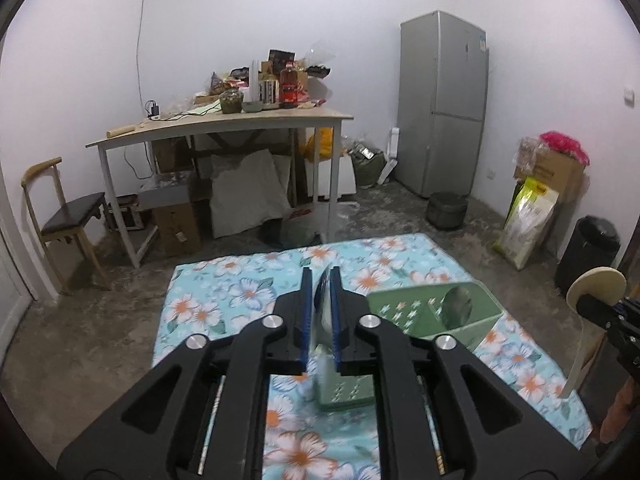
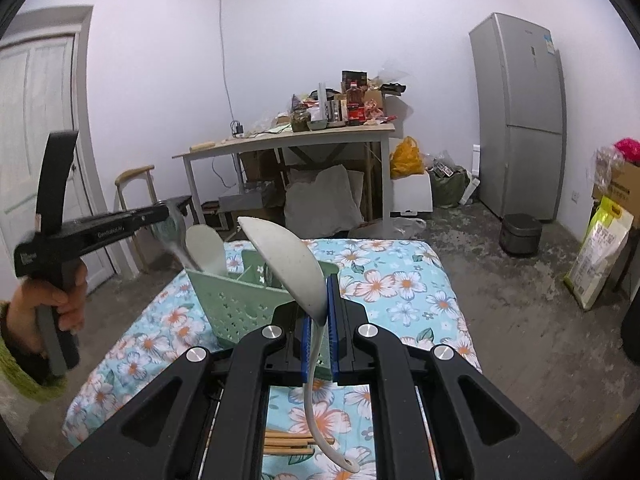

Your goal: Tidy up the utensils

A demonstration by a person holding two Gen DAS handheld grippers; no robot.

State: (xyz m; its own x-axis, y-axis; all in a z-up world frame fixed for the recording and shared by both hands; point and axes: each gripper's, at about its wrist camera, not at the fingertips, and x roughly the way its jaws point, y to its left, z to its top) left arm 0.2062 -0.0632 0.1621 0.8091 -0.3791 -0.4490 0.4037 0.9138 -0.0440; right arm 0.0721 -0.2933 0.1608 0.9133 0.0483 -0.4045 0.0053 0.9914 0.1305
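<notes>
A green perforated basket (image 1: 400, 308) stands on the floral cloth (image 1: 224, 292). My left gripper (image 1: 322, 276) hangs over the basket's near end with its jaws slightly apart. A metal spoon (image 1: 325, 296) sits between the pads, and a thin gap shows beside it. In the right wrist view that spoon (image 2: 178, 240) is blurred and slants down into the basket (image 2: 236, 304) beside a white spoon (image 2: 204, 248). My right gripper (image 2: 318, 292) is shut on the handle of a white ladle (image 2: 284, 264), bowl up, just right of the basket. Wooden chopsticks (image 2: 296, 444) lie on the cloth beneath it.
The cloth-covered surface ends at a far edge (image 2: 360, 242) and a right edge (image 2: 460, 312), with concrete floor beyond. Further off are a cluttered table (image 1: 224, 120), a chair (image 1: 60, 216), a fridge (image 1: 444, 100), a pot on the floor (image 1: 446, 208) and a black bin (image 1: 588, 252).
</notes>
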